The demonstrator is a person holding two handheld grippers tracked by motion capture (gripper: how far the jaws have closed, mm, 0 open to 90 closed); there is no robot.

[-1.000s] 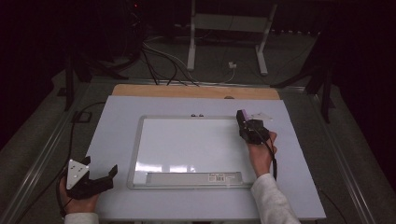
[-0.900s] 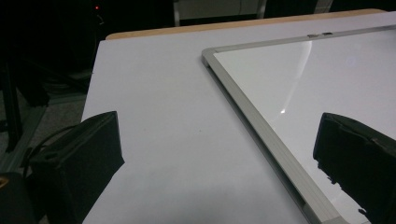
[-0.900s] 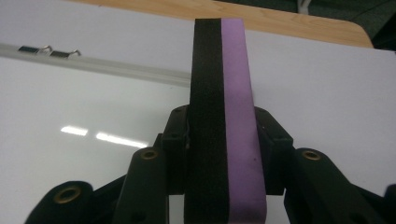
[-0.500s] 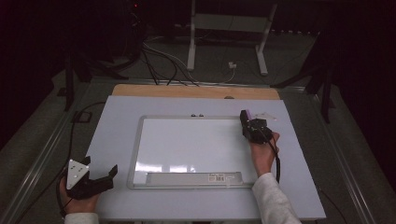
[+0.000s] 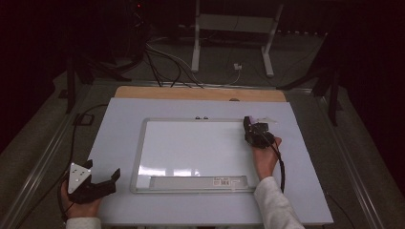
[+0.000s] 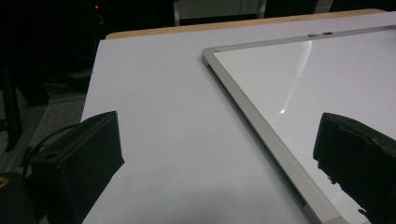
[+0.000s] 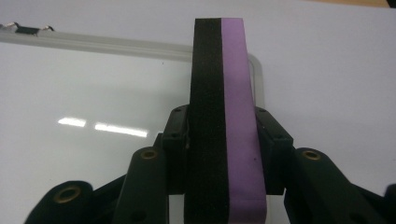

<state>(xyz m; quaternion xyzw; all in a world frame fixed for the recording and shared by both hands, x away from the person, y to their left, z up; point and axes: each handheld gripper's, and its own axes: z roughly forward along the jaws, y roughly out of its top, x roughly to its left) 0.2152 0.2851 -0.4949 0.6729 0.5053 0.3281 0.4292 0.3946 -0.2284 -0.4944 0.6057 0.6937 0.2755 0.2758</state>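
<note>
A white-surfaced whiteboard [image 5: 191, 148] with a silver frame lies flat in the middle of the pale table sheet [image 5: 119, 119]. My right gripper [image 5: 253, 130] rests at the board's upper right corner, shut on a black-and-purple foam eraser [image 5: 260, 125]. In the right gripper view the eraser [image 7: 226, 116] stands on edge between the jaws of the right gripper [image 7: 224, 123], over the whiteboard [image 7: 93, 93] near its rounded corner. My left gripper [image 5: 112, 179] rests open at the table's front left, nothing between its jaws. In its own view the left gripper [image 6: 219, 140] frames the whiteboard's near edge [image 6: 261, 135].
A wooden strip [image 5: 200, 94] runs along the table's far edge. Cables [image 5: 167, 62] and a white stand's legs [image 5: 229, 43] lie on the dark floor beyond. A pen tray [image 5: 198, 182] runs along the board's near edge. Metal rails [image 5: 38, 162] flank the table.
The right gripper with the eraser has shifted very slightly to the right at the board's upper right corner. The left gripper has kept still.
</note>
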